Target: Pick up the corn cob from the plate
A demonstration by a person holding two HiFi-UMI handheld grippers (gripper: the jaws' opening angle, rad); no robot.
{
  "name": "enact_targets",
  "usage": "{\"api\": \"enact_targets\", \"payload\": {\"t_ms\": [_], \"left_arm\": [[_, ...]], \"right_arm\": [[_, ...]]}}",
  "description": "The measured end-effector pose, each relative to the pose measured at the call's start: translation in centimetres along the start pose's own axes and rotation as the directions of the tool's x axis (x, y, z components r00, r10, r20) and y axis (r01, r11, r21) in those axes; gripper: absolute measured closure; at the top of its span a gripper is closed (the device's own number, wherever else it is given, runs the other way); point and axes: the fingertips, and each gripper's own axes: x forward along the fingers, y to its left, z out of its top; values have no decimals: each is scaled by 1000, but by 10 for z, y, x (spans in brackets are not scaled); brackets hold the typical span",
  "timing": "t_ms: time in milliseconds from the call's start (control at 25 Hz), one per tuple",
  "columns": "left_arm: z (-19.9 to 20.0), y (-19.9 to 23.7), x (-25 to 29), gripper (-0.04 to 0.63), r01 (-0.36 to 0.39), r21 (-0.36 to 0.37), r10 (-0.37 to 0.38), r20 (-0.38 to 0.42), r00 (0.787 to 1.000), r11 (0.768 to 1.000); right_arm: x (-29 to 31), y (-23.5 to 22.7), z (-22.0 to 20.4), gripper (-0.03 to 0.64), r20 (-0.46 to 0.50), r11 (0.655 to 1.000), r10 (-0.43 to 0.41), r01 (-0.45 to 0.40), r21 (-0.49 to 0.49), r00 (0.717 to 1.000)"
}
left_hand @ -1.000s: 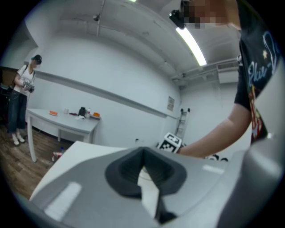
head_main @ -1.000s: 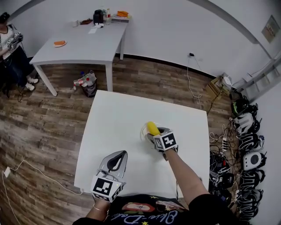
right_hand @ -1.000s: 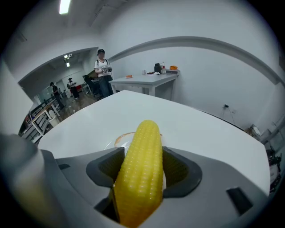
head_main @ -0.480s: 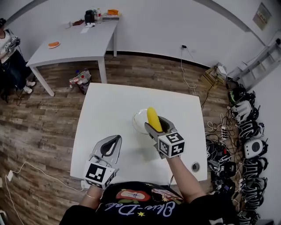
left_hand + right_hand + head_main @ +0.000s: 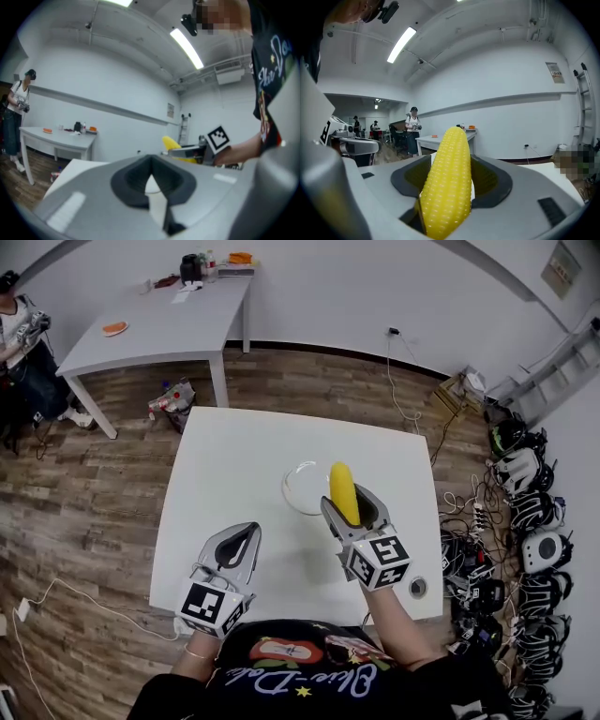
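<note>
Right claw (image 5: 354, 509) clamps corn cob (image 5: 343, 491), held clear of the plate (image 5: 289, 491) just left of it. Pickup looks complete. Left claw (image 5: 240, 549) pinched together, holding nothing.

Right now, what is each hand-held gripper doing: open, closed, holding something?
Left hand-held gripper: closed, empty.
Right hand-held gripper: closed on the corn.

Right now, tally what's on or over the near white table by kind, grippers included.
Corn cob: 1, the corn cob, held in the right gripper
Plate: 1, the plate, empty
Grippers: 2, the right gripper and the left gripper, which holds nothing
Small round object near the table edge: 1, kind unclear
Total: 5
</note>
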Motion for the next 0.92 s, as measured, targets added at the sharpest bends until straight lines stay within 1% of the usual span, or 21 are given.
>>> {"api": "enact_targets", "payload": {"t_ms": [120,320,440,520,720,920], "left_arm": [[-2,1,2,597,-1,-18,1,-9,1000,1000],[-5,4,7,597,-6,-15,5,-15,1000,1000],[-3,8,12,597,-7,-36,7,-7,1000,999],[-4,9,15,597,-1,-42,0,-17,1000,999],[-13,4,18,597,10,-7,-11,-62,998,1000],[-11,0,22,597,4,-13,-5,-49,999,1000]], "right_arm": [[-1,-1,-3,348,-7,1000,1,-1,13,1000],[3,-4,-6,348,-26,1000,17,-17,19,1000],[6,-6,-3,348,-30,1000,21,-21,13,999],[7,-8,-2,348,-31,1000,21,-21,15,999],[11,-9,-1,348,-29,999,28,-27,19,999],[11,-14,1,348,-24,999,36,-36,18,999]]}}
